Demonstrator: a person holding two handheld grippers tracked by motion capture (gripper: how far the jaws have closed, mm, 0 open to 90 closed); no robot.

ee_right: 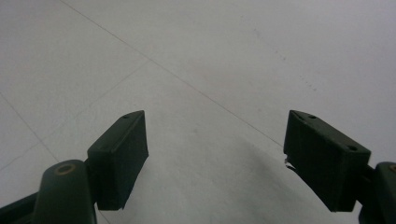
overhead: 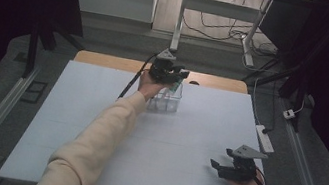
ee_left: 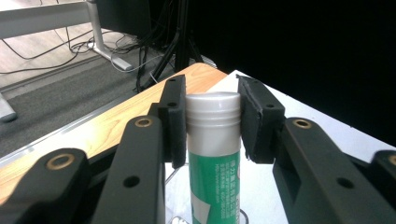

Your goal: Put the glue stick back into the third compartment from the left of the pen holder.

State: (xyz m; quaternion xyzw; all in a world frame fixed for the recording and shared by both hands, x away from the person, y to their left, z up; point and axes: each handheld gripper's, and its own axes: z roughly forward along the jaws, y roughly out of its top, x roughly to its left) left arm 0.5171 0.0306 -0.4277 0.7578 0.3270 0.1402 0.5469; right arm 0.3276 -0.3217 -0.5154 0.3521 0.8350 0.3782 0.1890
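A green and white tube with a grey ribbed cap (ee_left: 213,140) stands upright between my left gripper's jaws, whose pads press on the cap from both sides. In the high view my left gripper (overhead: 171,75) hovers over a clear plastic box (overhead: 167,102) at the far middle of the white table (overhead: 96,126), with the tube's green body (overhead: 175,87) showing just below it. My right gripper (overhead: 221,167) rests low near the table's front right, and in the right gripper view its jaws (ee_right: 215,158) stand wide apart over bare table.
A wooden table edge (overhead: 107,60) runs behind the white sheet. A power strip (overhead: 265,138) lies by the right edge. Desk legs and cables (overhead: 224,29) sit on the floor beyond. Dark curtains close both sides.
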